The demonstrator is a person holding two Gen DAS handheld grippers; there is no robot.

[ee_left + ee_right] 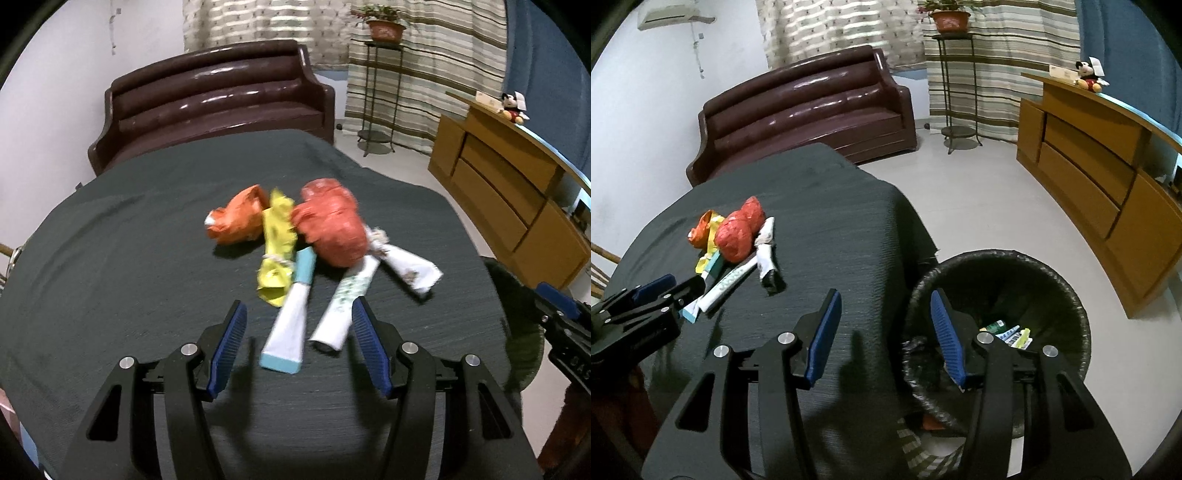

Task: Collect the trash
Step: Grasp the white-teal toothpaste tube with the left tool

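A trash pile lies on the dark cloth-covered table (110,258): an orange wrapper (238,221), a yellow wrapper (277,251), a crumpled red bag (332,225), a white and blue tube (291,325), a white and green tube (343,306) and a white wrapper (410,266). My left gripper (299,306) hovers open just before the pile, the two tubes lying between its fingers' lines, untouched. My right gripper (885,295) is open and holds nothing, above the table's edge beside the black-lined bin (1052,280), which has some packets (1008,334) at its bottom.
A brown sofa (221,96) stands behind the table. A metal stand with a potted plant (951,18) is by the striped curtain. A wooden cabinet (1089,155) with a plush toy runs along the right. Pale floor lies between the bin and the cabinet.
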